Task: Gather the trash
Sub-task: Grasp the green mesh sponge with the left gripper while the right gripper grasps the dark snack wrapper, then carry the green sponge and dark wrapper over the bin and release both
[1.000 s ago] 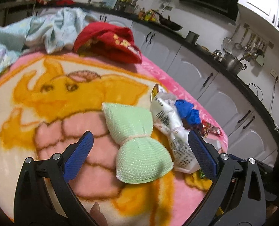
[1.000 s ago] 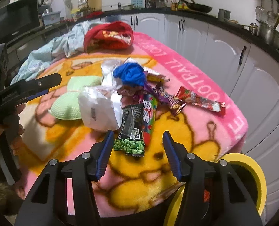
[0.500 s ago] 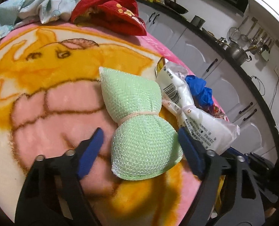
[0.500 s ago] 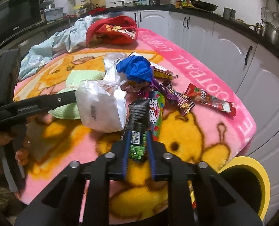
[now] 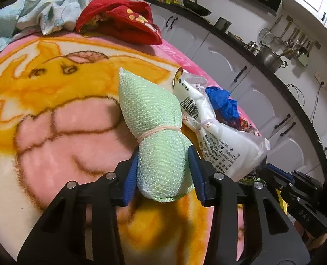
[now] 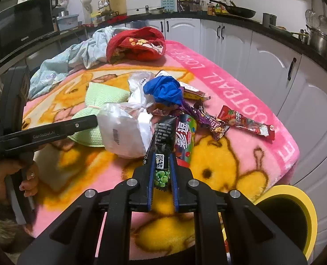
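Observation:
My left gripper [image 5: 162, 172] is shut on the near end of a green mesh scrubber [image 5: 154, 132] tied at its middle, lying on the pink cartoon blanket [image 5: 52, 132]. My right gripper [image 6: 162, 173] is shut on a black snack packet with green peas [image 6: 162, 152]. Beside it lie a red-green candy wrapper [image 6: 185, 141], a white plastic bag [image 6: 123, 132], a blue crumpled wrapper [image 6: 163, 90], a purple wrapper [image 6: 209, 121] and a red snack bar wrapper [image 6: 247, 123]. The scrubber also shows in the right wrist view [image 6: 97, 97].
A yellow-rimmed bin [image 6: 296, 218] stands below the table's near right corner. A red cloth [image 6: 136, 44] and a light blue cloth [image 6: 75, 57] lie at the far side. White cabinets [image 6: 274, 70] run along the right.
My left gripper moved forward and closed on the scrubber's near end. My right gripper closed on the black pea packet and holds it.

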The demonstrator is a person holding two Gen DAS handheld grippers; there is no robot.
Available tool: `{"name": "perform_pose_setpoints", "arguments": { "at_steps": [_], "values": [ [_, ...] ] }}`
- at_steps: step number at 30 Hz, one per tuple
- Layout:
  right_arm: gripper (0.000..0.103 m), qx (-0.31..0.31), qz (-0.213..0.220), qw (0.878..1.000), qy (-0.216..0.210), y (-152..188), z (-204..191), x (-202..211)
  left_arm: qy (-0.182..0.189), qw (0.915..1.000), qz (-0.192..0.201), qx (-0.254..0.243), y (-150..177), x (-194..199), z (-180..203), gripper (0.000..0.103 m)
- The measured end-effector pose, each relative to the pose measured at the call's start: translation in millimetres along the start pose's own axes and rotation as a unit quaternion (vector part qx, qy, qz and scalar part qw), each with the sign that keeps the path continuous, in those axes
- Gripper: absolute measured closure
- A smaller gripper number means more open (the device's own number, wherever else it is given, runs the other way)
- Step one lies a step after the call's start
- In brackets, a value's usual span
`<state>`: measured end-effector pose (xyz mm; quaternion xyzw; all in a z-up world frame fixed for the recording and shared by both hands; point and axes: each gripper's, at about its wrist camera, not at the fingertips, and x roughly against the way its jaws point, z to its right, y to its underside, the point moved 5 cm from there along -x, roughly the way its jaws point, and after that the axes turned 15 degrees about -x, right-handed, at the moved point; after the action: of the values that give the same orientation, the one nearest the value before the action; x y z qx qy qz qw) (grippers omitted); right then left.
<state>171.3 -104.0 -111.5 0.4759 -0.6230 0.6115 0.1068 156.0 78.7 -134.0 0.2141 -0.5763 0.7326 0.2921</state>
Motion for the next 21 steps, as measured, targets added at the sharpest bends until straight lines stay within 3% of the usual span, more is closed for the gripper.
{"name": "perform_pose_setpoints", "arguments": {
  "at_steps": [21],
  "values": [
    [0.09,-0.009,0.061,0.998,-0.016,-17.5,1.9,56.9,-0.013,0.9946,0.083,-0.061,-40.7,68.7,41.7,0.07]
  ]
}}
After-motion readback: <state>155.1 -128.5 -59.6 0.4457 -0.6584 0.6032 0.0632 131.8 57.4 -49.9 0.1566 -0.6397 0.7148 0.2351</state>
